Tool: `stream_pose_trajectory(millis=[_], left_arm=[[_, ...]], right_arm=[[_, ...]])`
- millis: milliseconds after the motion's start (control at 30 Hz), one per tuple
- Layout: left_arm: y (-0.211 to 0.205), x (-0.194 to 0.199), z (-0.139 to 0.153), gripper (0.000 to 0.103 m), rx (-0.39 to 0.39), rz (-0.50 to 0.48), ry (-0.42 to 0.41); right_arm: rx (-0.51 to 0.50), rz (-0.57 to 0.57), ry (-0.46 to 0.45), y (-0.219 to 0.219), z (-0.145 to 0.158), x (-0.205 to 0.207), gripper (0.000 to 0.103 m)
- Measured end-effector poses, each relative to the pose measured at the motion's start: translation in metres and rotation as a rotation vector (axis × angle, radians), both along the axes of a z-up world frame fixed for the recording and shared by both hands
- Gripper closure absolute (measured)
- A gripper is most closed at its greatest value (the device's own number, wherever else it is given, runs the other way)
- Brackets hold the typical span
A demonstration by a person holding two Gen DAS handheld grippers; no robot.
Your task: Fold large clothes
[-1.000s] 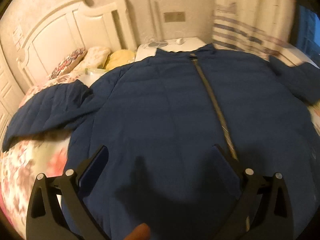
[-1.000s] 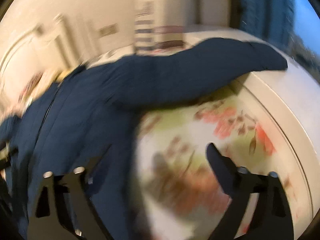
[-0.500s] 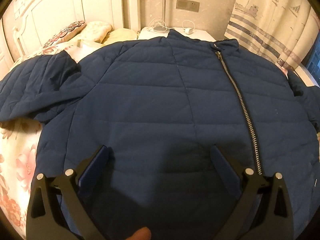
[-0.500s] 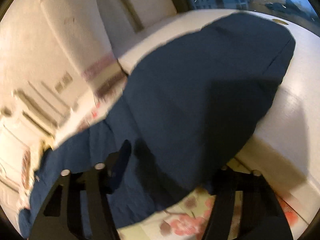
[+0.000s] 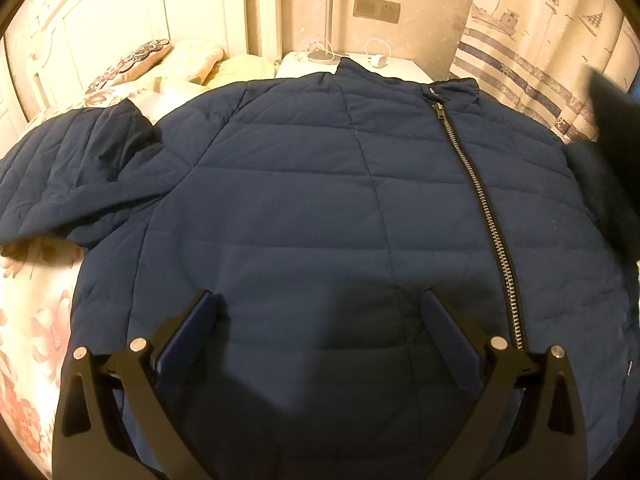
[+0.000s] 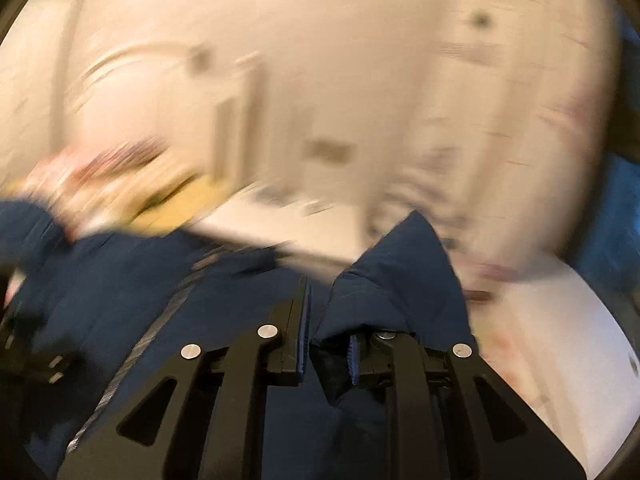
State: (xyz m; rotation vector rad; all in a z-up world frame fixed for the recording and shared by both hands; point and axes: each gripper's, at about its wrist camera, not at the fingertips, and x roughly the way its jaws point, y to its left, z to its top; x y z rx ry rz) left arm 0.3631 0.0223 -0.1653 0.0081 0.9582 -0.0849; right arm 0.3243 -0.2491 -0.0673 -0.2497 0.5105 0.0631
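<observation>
Navy quilted puffer jacket (image 5: 304,216) lies spread flat, front up, on bed (image 5: 36,320) w/ floral sheet, collar toward nightstand (image 5: 352,66) and headboard, zipper (image 5: 476,200) closed and running diagonally down the chest. Looks soft, puffy, light for its bulk; prob. springs back after folding, so needs pressing flat at each crease. Shell fabric seems smooth, likely a bit slippery, so shallow pinches may slide off; best to bite a full fold of shell + fill, not a thin skin. Zipper line the only stiff part, useful as fold axis but poor place to pinch. Left sleeve (image 5: 68,176) lies crumpled out to the side on the sheet, cuff end near pillows (image 5: 168,60). Left gripper (image 5: 320,332) hangs over lower chest panel, jaws wide apart, nothing between them, pads not clearly touching cloth. Right gripper (image 6: 326,344) has jaws closed tight on a bunched bit of navy fabric, prob. right sleeve end (image 6: 404,276), lifted off the bed; view heavily blurred, so exact spot of grip hard to tell. Good holds next, by judgement: cuffs and shoulder seams for sleeves, hem corners for body. Risk: sleeve slipping out mid-swing, or padding bulging and undoing the fold.
</observation>
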Motion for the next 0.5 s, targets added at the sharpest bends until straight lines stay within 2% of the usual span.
stream_pose_trajectory(millis=[67,167,200,233,267,333,367,400,467,500], left_arm=[[0.0,0.001,0.0,0.002,0.003,-0.009,0.004],[0.002,0.0,0.0,0.002,-0.006,-0.016,0.002],[0.002,0.0,0.0,0.002,-0.009,-0.016,0.001],[0.002,0.0,0.0,0.002,-0.008,-0.015,-0.001],[0.002,0.0,-0.001,0.002,-0.009,-0.015,-0.001],[0.002,0.0,-0.001,0.002,-0.007,-0.014,-0.002],[0.002,0.0,-0.001,0.002,-0.005,-0.014,-0.002],[0.003,0.0,-0.001,0.002,-0.005,-0.015,-0.002],[0.003,0.0,-0.001,0.002,-0.008,-0.014,-0.003],[0.002,0.0,-0.001,0.002,-0.008,-0.015,-0.003]], right_arm=[[-0.007,0.103,0.147,0.034,-0.03,0.015,0.084],[-0.044,0.135,0.352,0.05,-0.087,0.033,0.081],[-0.045,0.132,0.392,0.049,-0.098,0.031,0.08],[-0.032,0.137,0.386,0.048,-0.1,0.034,0.08],[0.007,0.143,0.402,0.041,-0.097,0.036,0.073],[0.059,0.162,0.445,0.036,-0.096,0.035,0.046],[0.097,0.196,0.484,0.033,-0.095,0.032,0.018],[0.123,0.221,0.504,0.035,-0.093,0.024,0.01],[0.133,0.217,0.499,0.036,-0.085,0.004,0.012],[0.141,0.209,0.485,0.033,-0.08,-0.01,0.022]])
